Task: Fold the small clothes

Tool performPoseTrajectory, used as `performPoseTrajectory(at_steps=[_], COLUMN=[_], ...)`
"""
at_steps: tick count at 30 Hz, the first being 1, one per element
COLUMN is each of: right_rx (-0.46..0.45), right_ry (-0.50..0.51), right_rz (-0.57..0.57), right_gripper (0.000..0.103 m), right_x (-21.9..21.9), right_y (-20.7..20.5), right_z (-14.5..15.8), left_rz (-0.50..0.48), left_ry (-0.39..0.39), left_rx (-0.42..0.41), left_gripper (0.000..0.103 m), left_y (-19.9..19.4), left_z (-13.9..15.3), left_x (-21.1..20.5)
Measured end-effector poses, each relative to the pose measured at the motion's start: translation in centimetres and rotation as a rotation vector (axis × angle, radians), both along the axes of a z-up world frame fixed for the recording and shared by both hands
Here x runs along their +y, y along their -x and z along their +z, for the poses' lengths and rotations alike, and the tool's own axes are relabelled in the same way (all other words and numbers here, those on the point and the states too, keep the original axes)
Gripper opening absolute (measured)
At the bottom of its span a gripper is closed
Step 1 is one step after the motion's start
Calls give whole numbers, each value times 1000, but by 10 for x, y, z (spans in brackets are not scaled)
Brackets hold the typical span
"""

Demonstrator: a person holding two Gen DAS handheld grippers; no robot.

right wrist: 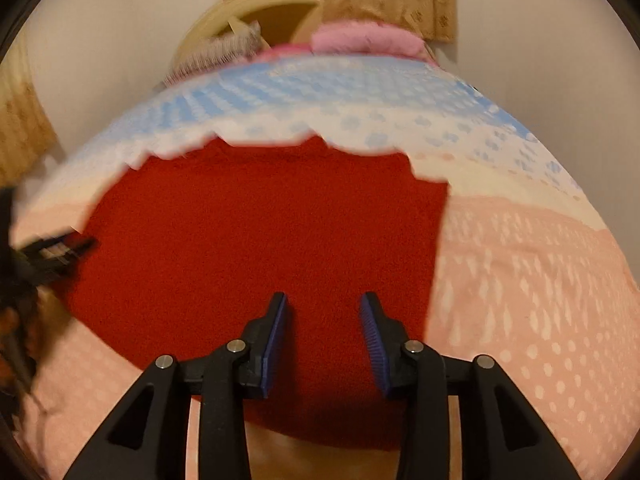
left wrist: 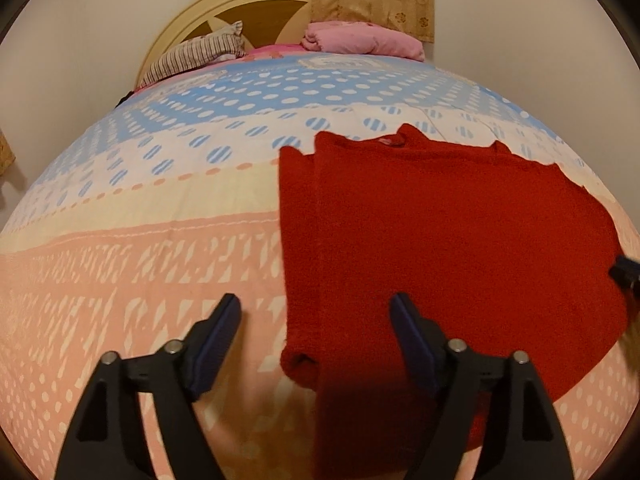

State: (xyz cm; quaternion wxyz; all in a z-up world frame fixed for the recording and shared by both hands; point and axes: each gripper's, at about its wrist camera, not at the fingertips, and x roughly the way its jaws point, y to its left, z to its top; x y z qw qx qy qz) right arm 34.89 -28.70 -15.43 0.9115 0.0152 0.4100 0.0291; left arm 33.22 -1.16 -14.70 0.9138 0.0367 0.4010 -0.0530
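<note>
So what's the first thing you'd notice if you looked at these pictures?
The big red garment jumps out first, lying flat in the middle of the bed's pastel dotted bedspread, with one side folded over itself. Next come the black grippers with blue pads at the bottom: the left gripper and the right gripper, both open over the near edge of the cloth and holding nothing. Far back, by the headboard, sits a pink blanket.
</note>
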Motion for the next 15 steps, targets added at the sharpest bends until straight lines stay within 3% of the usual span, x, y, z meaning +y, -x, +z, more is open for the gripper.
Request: performPoseTrajectory(at_steps=[3,9,15], right_rx=[-24,-16,-69], right_ry=[-8,71,27], right_rz=[-12,-19,-2], right_gripper=[39,39,39], right_x=[0,11,22], right_y=[13,15,-9], right_z=[-1,3,40], left_rz=[14,19,26], left_ry=[17,12,-24], left_rx=[8,7,-10], left_gripper=[89,93,95], left_y=[-1,-1,1], left_z=[-1,-3,-3], left_x=[4,4,0])
